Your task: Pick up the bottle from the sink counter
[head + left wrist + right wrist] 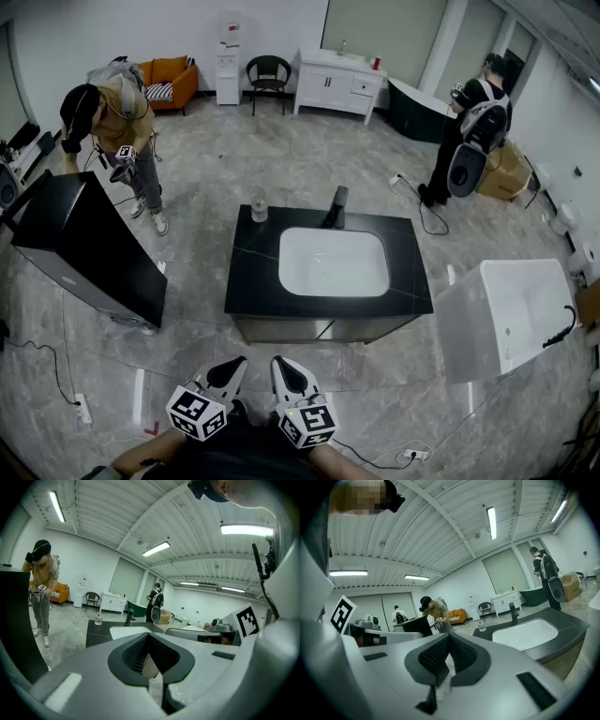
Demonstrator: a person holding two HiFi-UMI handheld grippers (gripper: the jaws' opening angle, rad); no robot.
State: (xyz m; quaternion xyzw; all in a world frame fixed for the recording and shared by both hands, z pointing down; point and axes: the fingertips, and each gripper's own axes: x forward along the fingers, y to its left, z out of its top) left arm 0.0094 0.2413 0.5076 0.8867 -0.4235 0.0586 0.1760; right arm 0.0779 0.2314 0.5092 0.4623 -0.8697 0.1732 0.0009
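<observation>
A small clear bottle (259,211) stands on the far left corner of the black sink counter (253,281), left of the dark faucet (336,206) and the white basin. Both grippers hang close to my body, well short of the counter's near edge. My left gripper (228,375) is shut with nothing in it, and my right gripper (291,375) beside it is also shut and empty. In the left gripper view the bottle (98,618) shows far ahead, past the closed jaws (149,641). The right gripper view shows the bottle (482,626) beyond its closed jaws (449,641).
A black cabinet (84,244) stands to the left and a white bathtub (511,314) to the right of the counter. One person (117,122) stands at the back left, another (473,131) at the back right. Cables lie on the floor.
</observation>
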